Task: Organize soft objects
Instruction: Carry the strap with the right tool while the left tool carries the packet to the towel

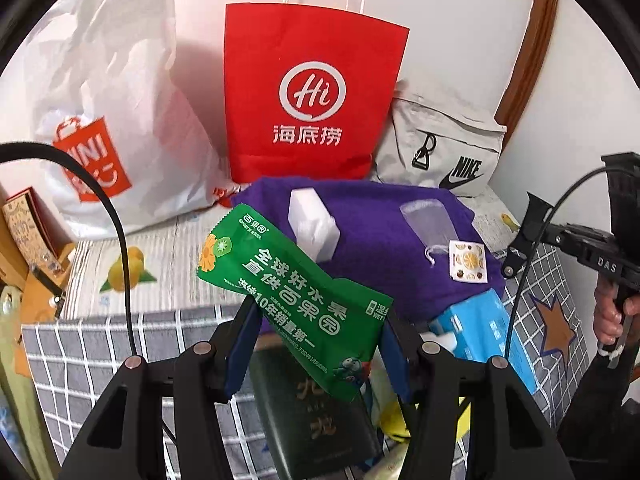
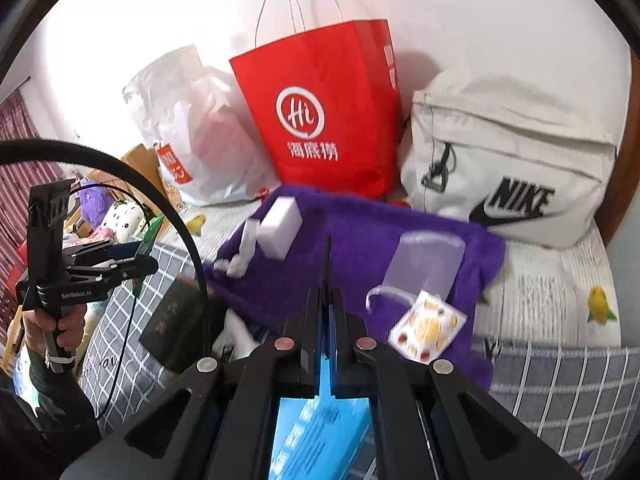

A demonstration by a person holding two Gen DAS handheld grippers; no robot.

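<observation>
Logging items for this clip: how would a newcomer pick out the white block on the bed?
Start at the red paper bag standing against the wall; a purple towel is spread directly before it. The white block lies near the towel's left edge. It alone is solid, plain white and brick-shaped, unlike the clear pouch and small patterned packet farther right.

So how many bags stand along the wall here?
3: white plastic Miniso bag at left, red paper Haidilao bag in the middle, grey fabric Nike bag at right. Others may be hidden.

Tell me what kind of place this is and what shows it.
Probably a bedroom at home: the items lie on a bed with a lemon-print sheet and a grey checked blanket, bags such as the red paper bag lean against the wall, and plush toys sit nearby.
</observation>
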